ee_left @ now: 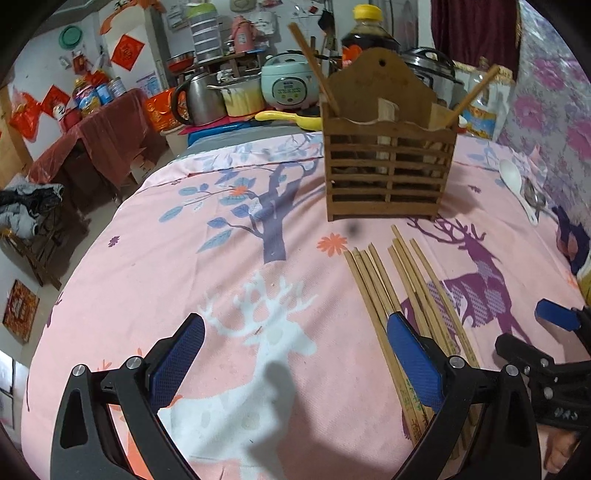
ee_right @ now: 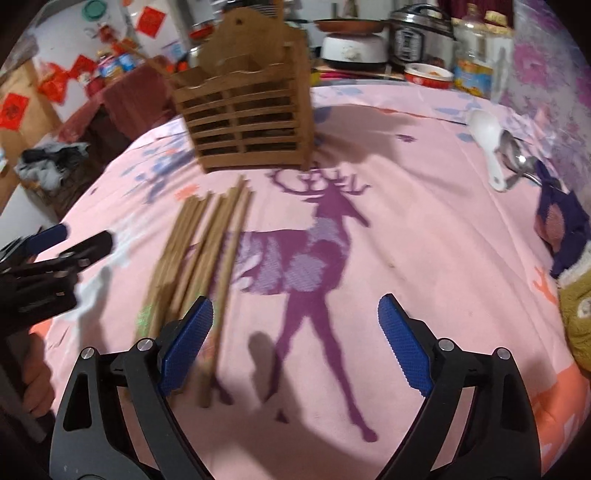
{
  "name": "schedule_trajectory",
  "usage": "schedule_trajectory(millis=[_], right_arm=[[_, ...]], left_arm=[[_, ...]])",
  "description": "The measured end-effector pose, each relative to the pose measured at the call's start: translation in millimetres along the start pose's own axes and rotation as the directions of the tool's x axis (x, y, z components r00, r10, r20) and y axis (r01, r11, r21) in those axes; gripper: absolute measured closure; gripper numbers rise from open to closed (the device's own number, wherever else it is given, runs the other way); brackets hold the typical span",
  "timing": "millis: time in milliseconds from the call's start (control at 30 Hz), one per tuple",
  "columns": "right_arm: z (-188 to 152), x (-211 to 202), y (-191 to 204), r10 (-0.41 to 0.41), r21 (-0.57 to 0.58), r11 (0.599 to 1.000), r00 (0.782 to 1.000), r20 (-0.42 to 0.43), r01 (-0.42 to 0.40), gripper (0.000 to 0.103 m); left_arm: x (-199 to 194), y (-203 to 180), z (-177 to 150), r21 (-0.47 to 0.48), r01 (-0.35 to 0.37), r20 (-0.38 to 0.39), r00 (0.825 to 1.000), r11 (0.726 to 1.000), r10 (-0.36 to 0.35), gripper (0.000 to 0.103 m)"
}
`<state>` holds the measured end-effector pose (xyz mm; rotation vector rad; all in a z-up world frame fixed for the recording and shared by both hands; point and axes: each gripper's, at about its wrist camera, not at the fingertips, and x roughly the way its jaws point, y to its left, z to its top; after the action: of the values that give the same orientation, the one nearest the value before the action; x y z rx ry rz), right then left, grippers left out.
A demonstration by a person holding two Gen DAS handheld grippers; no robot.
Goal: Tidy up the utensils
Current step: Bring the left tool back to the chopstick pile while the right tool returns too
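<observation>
A wooden slatted utensil holder [ee_left: 388, 162] stands on the pink deer-print cloth [ee_left: 184, 258], with two chopsticks leaning in it. It also shows in the right wrist view [ee_right: 247, 110]. Several loose chopsticks [ee_left: 399, 288] lie in front of it, also seen in the right wrist view [ee_right: 199, 251]. A white spoon [ee_left: 517, 184] and a metal spoon [ee_left: 533, 195] lie at the right; both show in the right wrist view, white spoon [ee_right: 487, 140] and metal spoon [ee_right: 513, 155]. My left gripper [ee_left: 295, 354] is open and empty, its right finger over the chopsticks. My right gripper [ee_right: 295, 347] is open and empty beside them.
A soy sauce bottle [ee_left: 369, 33], rice cooker [ee_left: 288, 83], kettle [ee_left: 195, 98] and pressure cooker [ee_right: 421, 37] crowd the table's far edge. A red bowl [ee_right: 428, 74] stands at the back right. A dark cloth item [ee_right: 561, 225] lies at the right edge.
</observation>
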<state>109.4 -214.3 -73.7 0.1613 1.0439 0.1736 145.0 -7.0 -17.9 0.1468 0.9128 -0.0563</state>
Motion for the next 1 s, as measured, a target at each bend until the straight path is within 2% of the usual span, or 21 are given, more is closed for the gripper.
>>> schedule_trajectory(millis=[133, 200, 300, 367, 433, 567, 733, 900, 1000], right_arm=[[-7.7, 13.1, 21.3, 0.011, -0.110, 0.994, 0.997, -0.070, -0.019, 0.016], [-10.5, 13.8, 28.4, -0.039, -0.166, 0.986, 0.998, -0.056, 0.030, 0.017], [-5.6, 12.7, 13.0, -0.163, -0.134, 0.978, 0.986, -0.032, 0.157, 0.025], [0.0, 5.5, -4.6, -0.056, -0.036, 0.998, 0.998, -0.032, 0.055, 0.028], [3.2, -3.0, -12.9, -0.005, 0.011, 1.000, 1.000, 0.000, 0.005, 0.028], [6.7, -11.9, -22.9, -0.035, 0.062, 0.998, 0.999, 0.037, 0.032, 0.028], [10.5, -10.6, -43.2, 0.014, 0.169, 0.985, 1.000, 0.027, -0.018, 0.028], [11.2, -14.7, -46.9, 0.036, 0.187, 0.981, 0.998, 0.043, -0.044, 0.028], [11.2, -15.0, -45.0, 0.040, 0.181, 0.982, 0.998, 0.041, -0.047, 0.028]], left_arm=[[7.1, 3.0, -0.2, -0.010, 0.009, -0.024, 1.000, 1.000, -0.009, 0.006], [9.9, 6.0, -0.1, -0.019, 0.015, -0.035, 0.999, 1.000, -0.016, 0.006], [11.1, 6.9, -2.0, -0.017, 0.027, -0.043, 0.999, 0.999, -0.027, 0.006], [10.7, 4.8, -5.1, -0.002, 0.036, -0.051, 0.998, 0.999, -0.036, 0.006], [8.8, -0.9, -11.8, 0.026, 0.063, -0.065, 0.996, 0.998, -0.061, 0.006], [1.8, -13.3, -32.4, 0.099, 0.082, -0.089, 0.993, 0.992, -0.073, 0.006], [-7.8, -13.8, -56.7, 0.132, 0.173, -0.129, 0.979, 0.976, -0.156, 0.006], [-13.3, -24.2, -73.0, 0.207, 0.256, -0.163, 0.961, 0.944, -0.225, 0.006], [-15.9, -26.8, -75.5, 0.228, 0.271, -0.161, 0.958, 0.935, -0.238, 0.006]])
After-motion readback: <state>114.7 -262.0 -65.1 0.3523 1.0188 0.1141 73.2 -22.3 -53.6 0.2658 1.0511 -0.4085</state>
